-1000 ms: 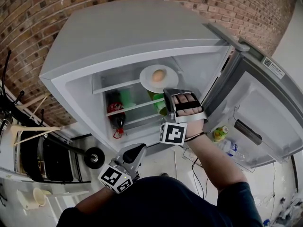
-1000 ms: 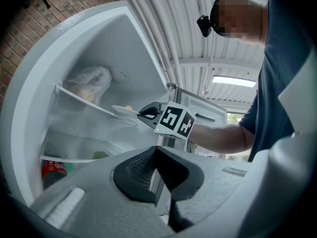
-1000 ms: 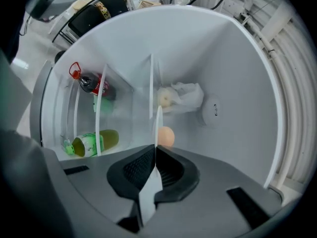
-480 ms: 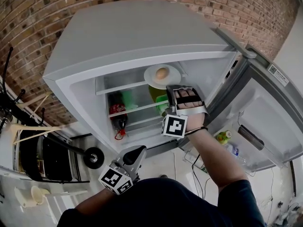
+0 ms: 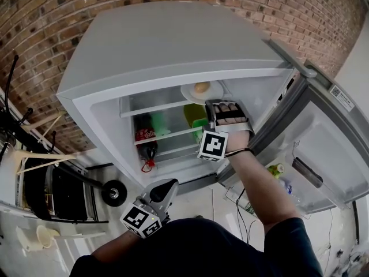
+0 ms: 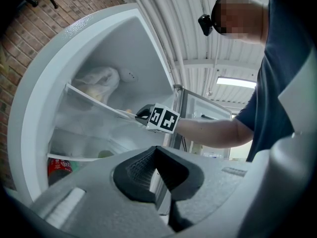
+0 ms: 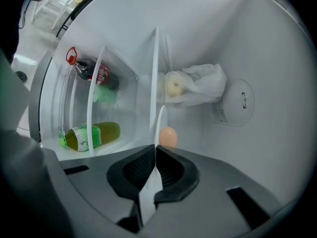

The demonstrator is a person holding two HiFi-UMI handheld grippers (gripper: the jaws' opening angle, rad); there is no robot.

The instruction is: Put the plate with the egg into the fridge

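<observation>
The open grey fridge (image 5: pixel 173 45) fills the head view. My right gripper (image 5: pixel 217 103) is shut on the near rim of a white plate (image 5: pixel 188 93) that carries a brown egg (image 5: pixel 202 87). The plate hangs level just inside the top compartment, above the glass shelf (image 5: pixel 153 105). In the right gripper view the plate (image 7: pixel 159 125) shows edge-on between the pressed jaws, with the egg (image 7: pixel 168 136) beyond them. My left gripper (image 5: pixel 167 184) hangs low by my body, jaws together with nothing in them; its own view shows the pads (image 6: pixel 156 170) meeting.
A white plastic bag (image 7: pixel 195 86) lies at the back of the top shelf. A cola bottle (image 5: pixel 143 138) and a green bottle (image 5: pixel 196 117) sit on lower shelves. The fridge door (image 5: pixel 331 149) stands open at the right, with bottles (image 5: pixel 275 170) in its rack. A brick wall is behind.
My right gripper has carried the plate and egg further into the fridge's top compartment, above the shelf. The left gripper has stayed where it was.
</observation>
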